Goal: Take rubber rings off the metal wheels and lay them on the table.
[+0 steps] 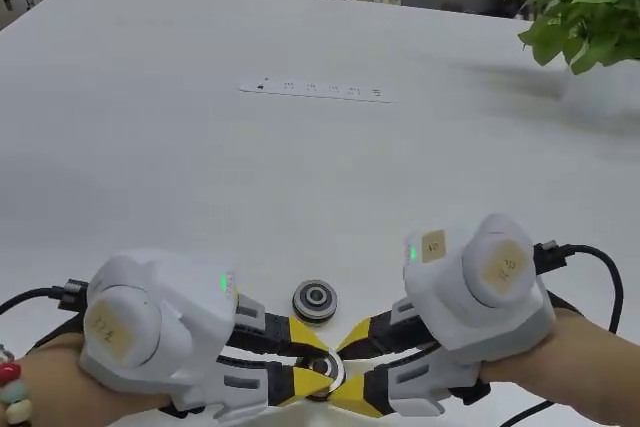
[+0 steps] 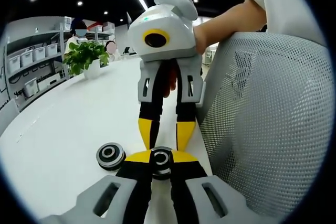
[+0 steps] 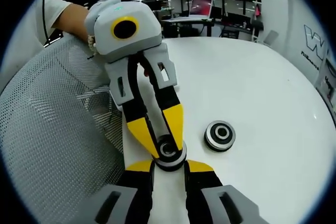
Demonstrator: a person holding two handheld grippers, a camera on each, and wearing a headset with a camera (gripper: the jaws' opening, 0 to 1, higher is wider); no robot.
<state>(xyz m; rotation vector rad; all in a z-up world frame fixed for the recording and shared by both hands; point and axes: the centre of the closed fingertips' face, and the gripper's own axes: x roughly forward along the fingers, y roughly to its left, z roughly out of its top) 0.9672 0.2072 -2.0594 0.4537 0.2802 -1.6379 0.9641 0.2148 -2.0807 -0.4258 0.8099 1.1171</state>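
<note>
Evidently, the task is judged to be at its very start. A wheel (image 1: 320,372) is clamped at the near edge of the tabletop (image 1: 300,177) between the left gripper (image 1: 300,362) and the right gripper (image 1: 345,362), whose yellow-tipped jaws are closed on it from opposite sides. Its dark rubber ring (image 2: 161,174) appears to be seated on the rim; whether it has begun to lift cannot be told. A second wheel (image 1: 315,300) lies just beside the first, apart from both grippers, with its own ring on as well. Both rings are therefore reckoned as left to remove and lay down.

The crossing of the four jaws is given from above by the head view, together with a white strip (image 1: 315,89) and a plant (image 1: 585,7) far across the tabletop. The contact of each pair of tips with the wheel's edge is shown more closely in the gripper views, where a mesh chair back (image 2: 268,119) is also seen beside the tabletop.
</note>
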